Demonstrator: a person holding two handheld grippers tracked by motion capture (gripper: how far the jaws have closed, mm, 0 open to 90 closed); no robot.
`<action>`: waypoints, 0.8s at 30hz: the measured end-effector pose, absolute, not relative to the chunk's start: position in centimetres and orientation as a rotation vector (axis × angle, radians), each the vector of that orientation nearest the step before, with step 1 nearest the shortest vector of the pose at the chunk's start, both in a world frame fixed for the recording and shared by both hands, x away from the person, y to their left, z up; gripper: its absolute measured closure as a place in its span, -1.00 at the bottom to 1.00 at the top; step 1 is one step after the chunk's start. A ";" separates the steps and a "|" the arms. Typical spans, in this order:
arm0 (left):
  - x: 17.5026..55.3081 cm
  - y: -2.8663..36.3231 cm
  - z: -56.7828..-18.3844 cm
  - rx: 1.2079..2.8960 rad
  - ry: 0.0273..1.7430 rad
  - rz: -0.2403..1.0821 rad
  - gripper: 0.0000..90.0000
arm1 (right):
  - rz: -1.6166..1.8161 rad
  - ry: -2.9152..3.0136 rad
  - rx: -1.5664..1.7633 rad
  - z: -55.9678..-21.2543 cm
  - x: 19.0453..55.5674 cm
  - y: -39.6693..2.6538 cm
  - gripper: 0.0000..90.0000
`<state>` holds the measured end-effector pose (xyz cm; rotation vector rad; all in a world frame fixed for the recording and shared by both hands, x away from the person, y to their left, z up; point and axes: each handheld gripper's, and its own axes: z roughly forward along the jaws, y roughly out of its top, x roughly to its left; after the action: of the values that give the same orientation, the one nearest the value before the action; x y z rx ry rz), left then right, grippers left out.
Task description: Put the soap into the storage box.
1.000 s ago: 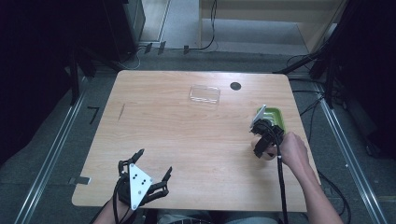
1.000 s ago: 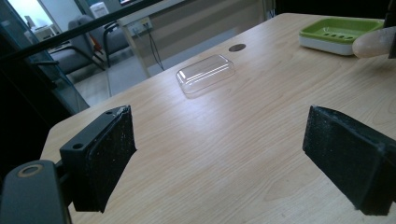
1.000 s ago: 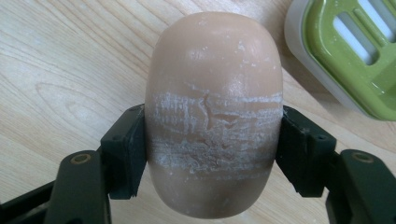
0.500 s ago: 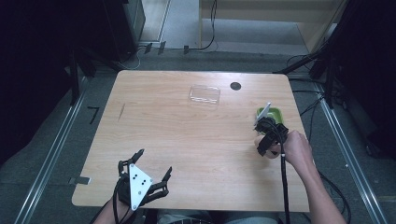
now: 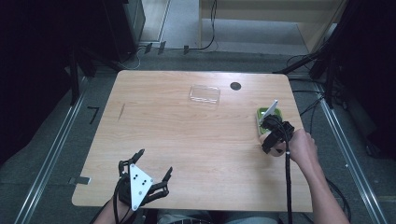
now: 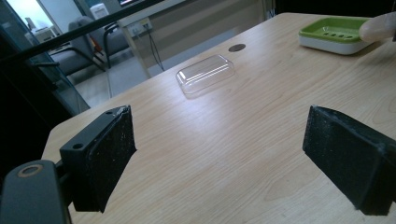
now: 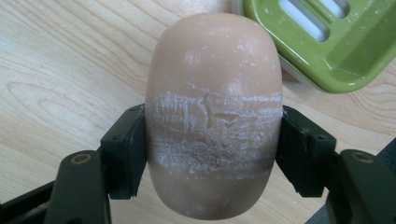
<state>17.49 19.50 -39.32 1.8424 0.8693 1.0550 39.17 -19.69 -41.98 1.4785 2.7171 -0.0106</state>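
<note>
Right now I have the bar of soap (image 7: 214, 116) pinched across its middle in my right gripper (image 7: 212, 149), the pads pressing on both flanks where the surface is scuffed white. It is a rounded, beige bar, and it sits just beside the green soap dish (image 7: 327, 42), near the dish's closest corner, above the wooden worktop (image 7: 60, 70). From above, the right gripper (image 5: 273, 135) hangs at the right edge of the worktop (image 5: 187, 140), just in front of the soap dish (image 5: 270, 114); whether the bar rests on the wood or is a little lifted I cannot tell.

My left gripper (image 6: 219, 158) is idle near the front left corner, its jaws spread wide with nothing between them. Beyond it I see the clear plastic lid (image 6: 206, 74) lying well apart on the far side of the worktop, and the soap dish (image 6: 334, 33) at the right.

I judge the step in hand to be carrying the soap to the dish. The next move calls for a small lift to clear the rim, a short move forward over the slotted tray, then lowering the bar flat before I let the pads part. The soap looks slick, so I would keep the grip firm until then.
</note>
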 end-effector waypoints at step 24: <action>17.6 19.4 -39.3 1.842 0.869 1.050 -0.78 | 0.025 2.642 1.587 -41.0 40.5 -21.2 -0.26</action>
<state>17.60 19.39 -39.33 1.8422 0.8693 1.0504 40.51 -21.18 -40.99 1.5874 2.6419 0.0249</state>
